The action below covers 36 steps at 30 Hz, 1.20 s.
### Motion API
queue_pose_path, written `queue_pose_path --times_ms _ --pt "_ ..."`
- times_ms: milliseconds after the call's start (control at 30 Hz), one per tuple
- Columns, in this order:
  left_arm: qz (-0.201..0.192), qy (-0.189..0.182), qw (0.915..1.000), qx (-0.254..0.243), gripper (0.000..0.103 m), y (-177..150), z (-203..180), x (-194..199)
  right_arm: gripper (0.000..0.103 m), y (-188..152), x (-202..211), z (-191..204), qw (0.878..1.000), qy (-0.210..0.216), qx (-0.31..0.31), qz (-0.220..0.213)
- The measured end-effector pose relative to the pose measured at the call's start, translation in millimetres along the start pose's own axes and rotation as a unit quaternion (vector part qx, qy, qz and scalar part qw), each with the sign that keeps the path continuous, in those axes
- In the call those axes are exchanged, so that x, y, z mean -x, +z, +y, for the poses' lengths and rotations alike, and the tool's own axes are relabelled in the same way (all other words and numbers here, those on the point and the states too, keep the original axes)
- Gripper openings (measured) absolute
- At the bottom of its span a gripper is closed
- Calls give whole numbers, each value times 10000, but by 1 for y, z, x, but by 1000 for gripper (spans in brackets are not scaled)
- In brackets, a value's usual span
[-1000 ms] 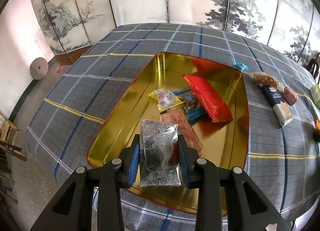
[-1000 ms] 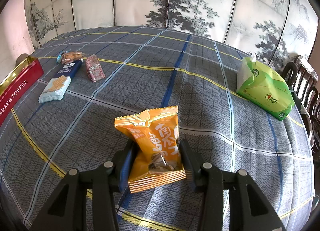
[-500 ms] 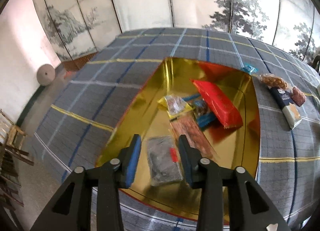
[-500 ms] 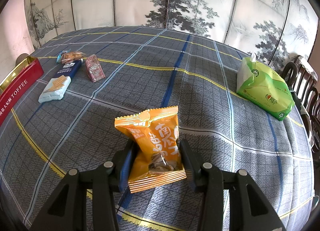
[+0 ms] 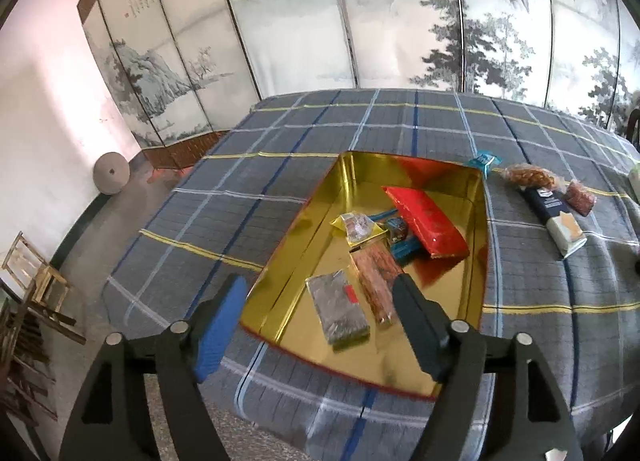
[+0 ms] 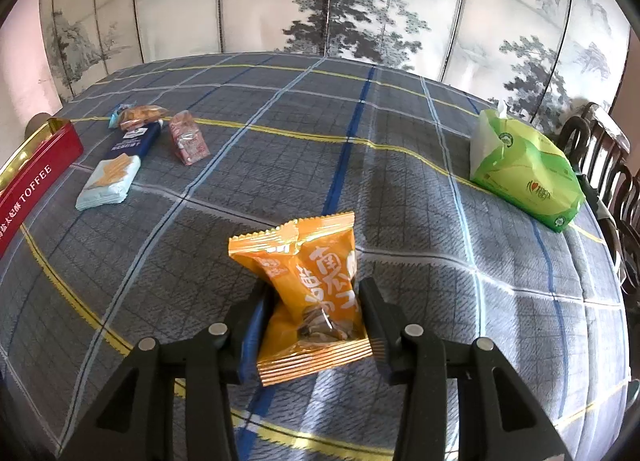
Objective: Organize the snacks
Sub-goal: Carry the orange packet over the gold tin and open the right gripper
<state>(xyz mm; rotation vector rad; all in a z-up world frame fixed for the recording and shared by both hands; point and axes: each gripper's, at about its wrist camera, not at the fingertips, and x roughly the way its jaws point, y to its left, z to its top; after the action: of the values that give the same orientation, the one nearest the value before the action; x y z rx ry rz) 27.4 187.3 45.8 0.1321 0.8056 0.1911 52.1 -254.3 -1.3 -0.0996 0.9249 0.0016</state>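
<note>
Fingers (image 5: 224, 325) of left gripper (image 5: 320, 325) spread wide, empty, above gold tin (image 5: 478, 245); grey packet (image 5: 338, 313) lies inside. Right gripper (image 6: 316, 325) pinches orange snack bag (image 6: 308, 285) over surface (image 6: 400, 189). Best: carry bag over tin's rim, lower, release flat beside packets.

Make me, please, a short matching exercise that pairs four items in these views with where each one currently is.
Items:
1. silver packet
2. orange packet
3. green tissue pack
4. red packet

Places:
A. on the tablecloth at the far right, near the chairs
B. between the fingers of the right gripper
C. at the near end of the gold tin, in front of the open left gripper
D. toward the far end of the gold tin

Pairs: 1-C, 2-B, 3-A, 4-D
</note>
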Motion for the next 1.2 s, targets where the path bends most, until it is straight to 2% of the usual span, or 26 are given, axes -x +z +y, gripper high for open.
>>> queue_pose_path --times_ms 433,633,867,1200 --pt "76 -442 9989 152 75 -18 -7 40 44 -19 22 45 9988 491 8 -78" --pt "118 -478 9985 232 78 -26 -6 46 44 -16 37 72 9964 828 92 -141" --pt "227 -537 9977 349 80 -33 0 43 44 -1 62 126 9900 1254 547 -342" --pt "354 -553 9966 489 83 -40 11 38 44 26 87 212 9723 1916 1230 -531"
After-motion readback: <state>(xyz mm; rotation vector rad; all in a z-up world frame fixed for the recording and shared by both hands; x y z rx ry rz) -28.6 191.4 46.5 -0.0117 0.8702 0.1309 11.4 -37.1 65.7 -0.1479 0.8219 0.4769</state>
